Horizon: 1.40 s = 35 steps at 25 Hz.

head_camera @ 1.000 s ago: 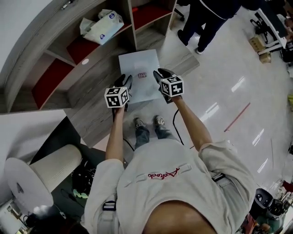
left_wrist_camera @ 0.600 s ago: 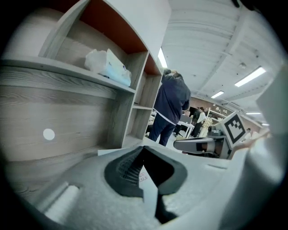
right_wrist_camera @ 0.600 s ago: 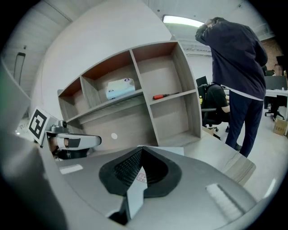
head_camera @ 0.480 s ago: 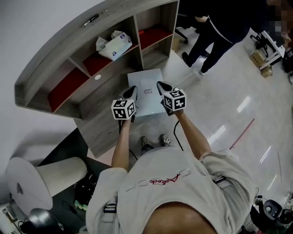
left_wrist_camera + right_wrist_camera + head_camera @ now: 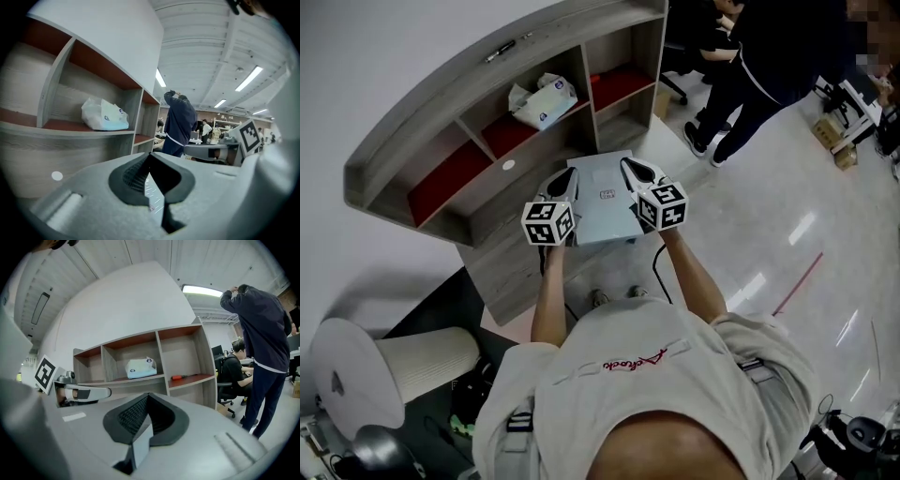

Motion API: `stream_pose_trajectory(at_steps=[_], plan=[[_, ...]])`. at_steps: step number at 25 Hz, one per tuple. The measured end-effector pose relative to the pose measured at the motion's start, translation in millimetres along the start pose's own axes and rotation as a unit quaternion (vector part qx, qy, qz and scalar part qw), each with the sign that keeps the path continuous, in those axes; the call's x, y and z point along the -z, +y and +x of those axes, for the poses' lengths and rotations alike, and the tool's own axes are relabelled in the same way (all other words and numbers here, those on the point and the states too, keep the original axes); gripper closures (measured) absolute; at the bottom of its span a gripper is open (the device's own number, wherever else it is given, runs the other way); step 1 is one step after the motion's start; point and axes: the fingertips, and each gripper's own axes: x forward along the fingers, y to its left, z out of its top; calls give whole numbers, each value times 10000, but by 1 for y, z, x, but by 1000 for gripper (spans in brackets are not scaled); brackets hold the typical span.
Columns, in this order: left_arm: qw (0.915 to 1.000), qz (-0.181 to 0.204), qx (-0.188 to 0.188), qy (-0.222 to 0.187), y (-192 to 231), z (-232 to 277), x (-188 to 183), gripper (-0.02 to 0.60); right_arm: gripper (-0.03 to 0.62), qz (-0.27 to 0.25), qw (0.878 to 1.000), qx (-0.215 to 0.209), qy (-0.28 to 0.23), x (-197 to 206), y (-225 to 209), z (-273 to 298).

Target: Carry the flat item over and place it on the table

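Head view: the flat item (image 5: 606, 204) spans between the grippers — left gripper (image 5: 564, 185) pinching its left edge, right gripper (image 5: 631, 170) its right — long axis running near to far.

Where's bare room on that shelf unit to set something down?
The left cubby is bare; so is the wooden counter left of the held flat item. The middle cubby is crowded by the white pack.

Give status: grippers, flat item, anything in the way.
Left gripper, right gripper both shut on flat item. Item held by shelf unit. Bystander ahead-right.
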Motion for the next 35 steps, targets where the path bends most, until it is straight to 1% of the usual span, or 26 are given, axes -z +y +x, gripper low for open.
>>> stream_pose_trajectory(at_steps=[6, 10, 16, 35], plan=[[9998, 142, -2, -108, 0, -2, -6, 581, 589, -79, 9999, 56, -39, -2, 2, 0], [9999, 71, 4, -134, 0, 0, -4, 581, 589, -133, 9999, 96, -24, -2, 0, 0], [9999, -22, 16, -111, 2, 2, 0, 581, 589, -78, 9999, 114, -15, 1, -4, 2], [9999, 15, 14, -98, 8, 10, -1, 581, 589, -18, 10000, -29, 44, 3, -4, 17]])
